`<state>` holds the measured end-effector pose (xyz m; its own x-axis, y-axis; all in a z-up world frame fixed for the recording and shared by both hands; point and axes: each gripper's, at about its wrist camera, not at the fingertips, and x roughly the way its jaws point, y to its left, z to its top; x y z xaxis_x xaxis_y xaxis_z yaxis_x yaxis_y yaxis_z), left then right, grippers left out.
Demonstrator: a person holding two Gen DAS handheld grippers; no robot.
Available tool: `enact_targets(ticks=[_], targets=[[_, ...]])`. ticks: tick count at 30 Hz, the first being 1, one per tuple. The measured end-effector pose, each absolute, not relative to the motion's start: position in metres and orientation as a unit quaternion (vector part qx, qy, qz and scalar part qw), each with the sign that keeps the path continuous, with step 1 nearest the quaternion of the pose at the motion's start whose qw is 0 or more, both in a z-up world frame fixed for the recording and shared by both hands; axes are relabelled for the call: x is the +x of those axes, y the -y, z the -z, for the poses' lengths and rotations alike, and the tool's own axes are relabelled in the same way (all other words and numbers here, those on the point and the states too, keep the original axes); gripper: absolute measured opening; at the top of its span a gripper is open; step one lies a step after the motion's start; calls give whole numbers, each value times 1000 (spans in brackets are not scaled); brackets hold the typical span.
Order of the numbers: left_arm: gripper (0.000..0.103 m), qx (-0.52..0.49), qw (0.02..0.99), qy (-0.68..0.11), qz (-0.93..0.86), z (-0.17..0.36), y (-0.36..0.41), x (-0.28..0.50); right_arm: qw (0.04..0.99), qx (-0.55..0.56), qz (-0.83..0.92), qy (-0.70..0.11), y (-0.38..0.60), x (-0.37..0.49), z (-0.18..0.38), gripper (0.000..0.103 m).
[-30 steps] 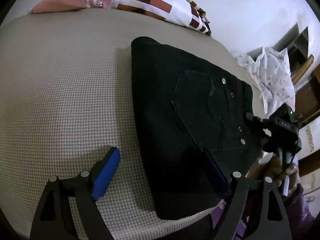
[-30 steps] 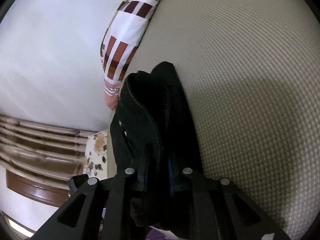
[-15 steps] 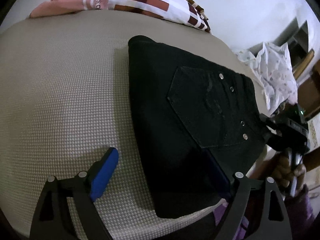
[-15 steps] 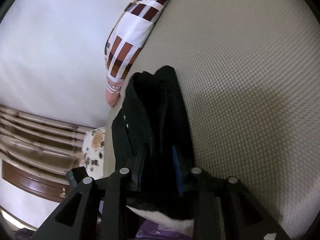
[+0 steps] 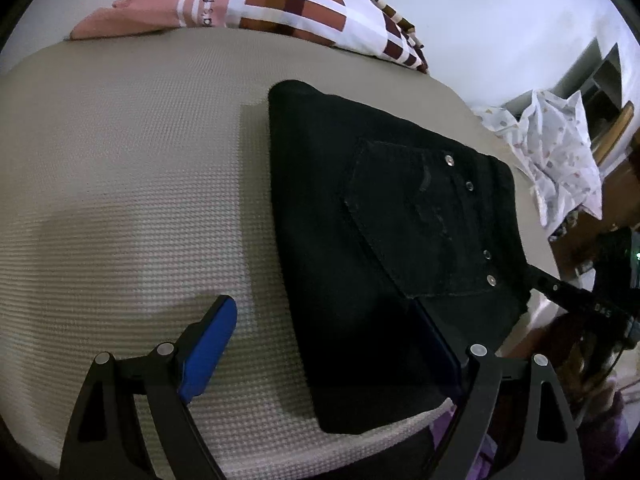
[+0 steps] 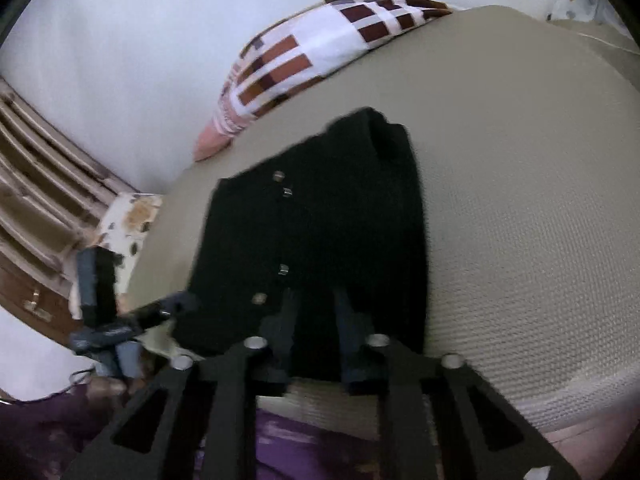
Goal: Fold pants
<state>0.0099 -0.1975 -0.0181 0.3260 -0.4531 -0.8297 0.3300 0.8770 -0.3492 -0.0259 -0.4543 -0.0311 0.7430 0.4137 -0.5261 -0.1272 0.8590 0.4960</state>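
Observation:
The black pants [image 5: 384, 240] lie folded into a flat rectangle on the beige bed [image 5: 120, 184], back pocket with metal rivets facing up. My left gripper [image 5: 324, 344] is open wide over the near left part of the pants, one blue finger [image 5: 208, 340] over the bedcover, the other over the cloth. In the right wrist view the pants [image 6: 320, 220] lie flat. My right gripper [image 6: 316, 320] is at their near edge, jaws a narrow gap apart, holding nothing. The view is blurred by motion.
A patterned pillow [image 5: 280, 4] lies at the far edge of the bed, also in the right wrist view [image 6: 304, 60]. A white printed cloth [image 5: 560, 160] hangs beside the bed near wooden furniture. The bed's near edge [image 6: 520, 400] is just below my right gripper.
My right gripper has let go of the pants' edge and swung round, and the cloth now lies flat. My left gripper has stayed open and barely moved.

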Motion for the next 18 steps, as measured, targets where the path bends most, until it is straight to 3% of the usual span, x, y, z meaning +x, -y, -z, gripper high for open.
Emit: enact_targets(ticks=[3,5,6,8,9,10,18], targets=[[87,-36,824,-518,227,13,197,8,915,191,-129,-332,449,-29,24,0],[87,-15,831,-512,218,10,199,6,923,183,-127,-312,446,-39,12,11],[87,-2,835,-507,214,7,200,5,927,189,-126,-297,446,-43,6,18],[87,21,844,-497,204,3,202,4,929,209,-127,-278,452,-47,-1,42],[87,28,845,-494,201,2,203,4,930,215,-124,-272,453,-47,-5,62],[87,35,846,-492,200,1,204,2,932,219,-115,-264,457,-49,-7,68],[87,51,851,-485,194,-1,204,3,926,232,-69,-290,476,-33,0,68]])
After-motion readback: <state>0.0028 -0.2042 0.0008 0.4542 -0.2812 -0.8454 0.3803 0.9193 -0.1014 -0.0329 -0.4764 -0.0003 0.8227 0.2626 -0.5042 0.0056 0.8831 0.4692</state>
